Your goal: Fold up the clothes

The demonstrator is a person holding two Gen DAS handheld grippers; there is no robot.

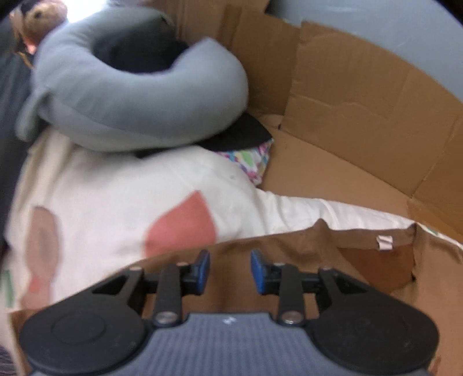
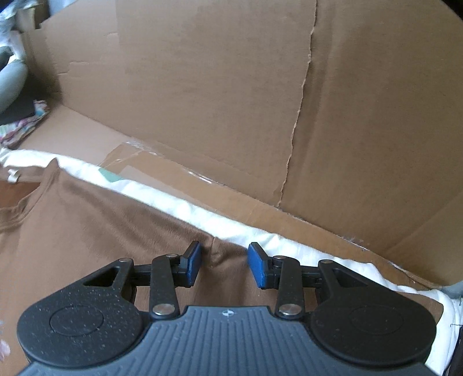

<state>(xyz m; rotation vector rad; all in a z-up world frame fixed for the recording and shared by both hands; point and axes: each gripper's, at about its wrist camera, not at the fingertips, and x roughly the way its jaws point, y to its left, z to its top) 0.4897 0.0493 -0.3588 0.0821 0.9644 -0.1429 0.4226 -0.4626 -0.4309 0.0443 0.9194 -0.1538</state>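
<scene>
1. On a white cloth with pink shapes [image 1: 110,188] lies the brown cotton T-shirt [image 2: 95,231], spread flat, its ribbed collar at the left edge of the right wrist view.
2. The left gripper [image 1: 230,269] hangs over the shirt's edge, its blue-padded fingers [image 1: 204,267] parted with only brown fabric showing below the gap — nothing is pinched.
3. The right gripper [image 2: 224,264] sits above a small crease near the shirt's far edge; its blue pads [image 2: 258,264] stand apart and grip nothing, though whether the tips touch the cloth cannot be told.
4. A small pale tag [image 1: 385,242] shows at the shirt's neck opening.
5. Behind the white cloth rests a grey U-shaped neck pillow [image 1: 136,98], lying over a black piece of fabric [image 1: 243,134] and a folded cloth with a multicoloured print [image 1: 254,160].
6. Brown corrugated cardboard walls [image 2: 202,101] stand along the far side — one panel torn down a vertical seam.
7. A blurred brown plush toy [image 1: 37,17] sits at the top left corner.
</scene>
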